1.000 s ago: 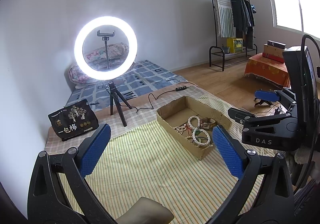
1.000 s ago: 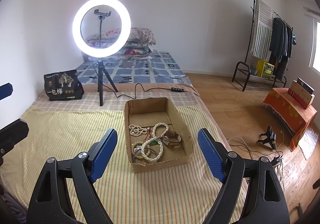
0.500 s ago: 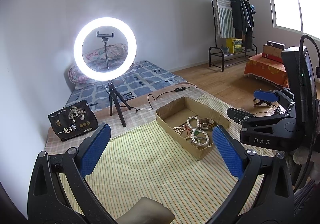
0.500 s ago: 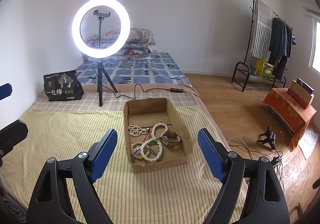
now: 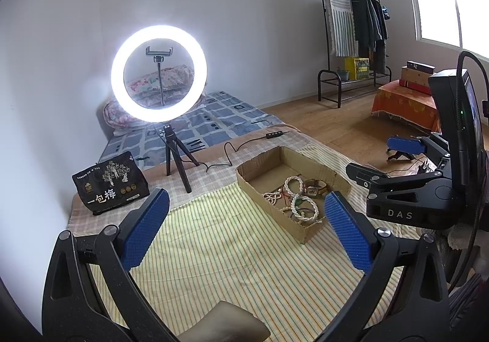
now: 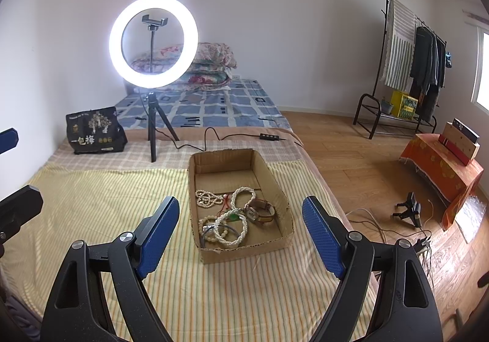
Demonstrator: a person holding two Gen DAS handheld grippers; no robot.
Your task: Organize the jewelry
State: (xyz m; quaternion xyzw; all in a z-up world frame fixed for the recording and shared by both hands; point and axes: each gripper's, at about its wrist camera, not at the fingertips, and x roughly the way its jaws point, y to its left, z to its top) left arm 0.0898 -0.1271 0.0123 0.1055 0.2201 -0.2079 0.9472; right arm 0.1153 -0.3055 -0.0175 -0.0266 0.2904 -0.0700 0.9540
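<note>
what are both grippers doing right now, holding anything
Left gripper: open, holding nothing, above the striped cloth.
Right gripper: open, holding nothing, short of the cardboard box.

Lit ring light [image 6: 153, 41] on a small black tripod [image 6: 152, 131], standing on the bed near the wall; empty phone clamp at its centre. Black snack bag [image 6: 95, 131] with white characters upright just left of the tripod. Cable with inline control [image 6: 268, 136] trails right across the checked blanket. Folded floral quilts [image 6: 211, 62] stacked at the bed's head. Clothes rack [image 6: 412, 60] by the far wall, striped cloth and dark garments hanging. Orange-draped low stand [image 6: 440, 167] carrying boxes. Small black tripod stand [image 6: 409, 210] and loose wires on the wood floor.
</note>
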